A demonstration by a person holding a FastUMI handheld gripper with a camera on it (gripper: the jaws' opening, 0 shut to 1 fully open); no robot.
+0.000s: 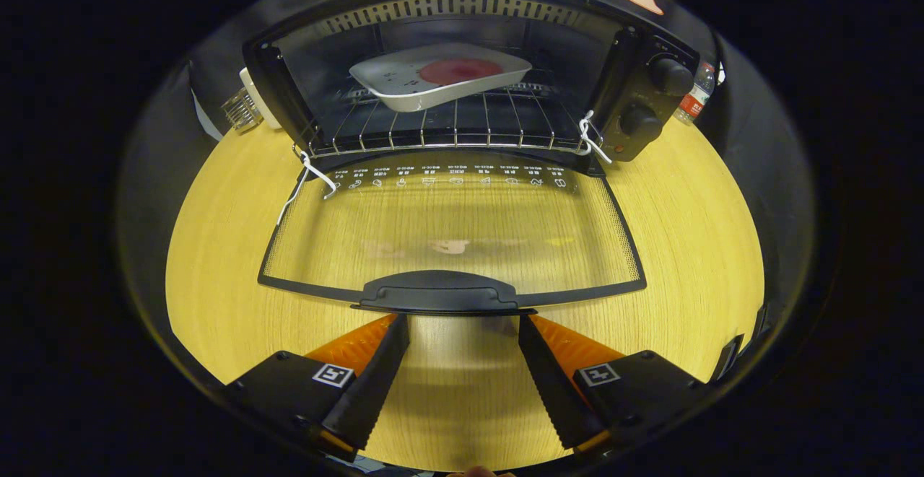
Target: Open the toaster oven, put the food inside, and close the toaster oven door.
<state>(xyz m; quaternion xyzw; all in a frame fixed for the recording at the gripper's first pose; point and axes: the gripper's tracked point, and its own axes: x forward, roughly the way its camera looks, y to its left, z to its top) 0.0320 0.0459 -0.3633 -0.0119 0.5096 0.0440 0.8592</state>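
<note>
My gripper (463, 325) is level and points straight forward. My two fingers (375, 376) are spread wide apart with nothing between them, and neither presses on anything. Their tips reach forward side by side at matching height.

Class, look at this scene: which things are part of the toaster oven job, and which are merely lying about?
Part of the job: toaster oven, its open door, door handle, dish of food on the rack, open claw.

Lying about: water bottle, wire holder.
</note>
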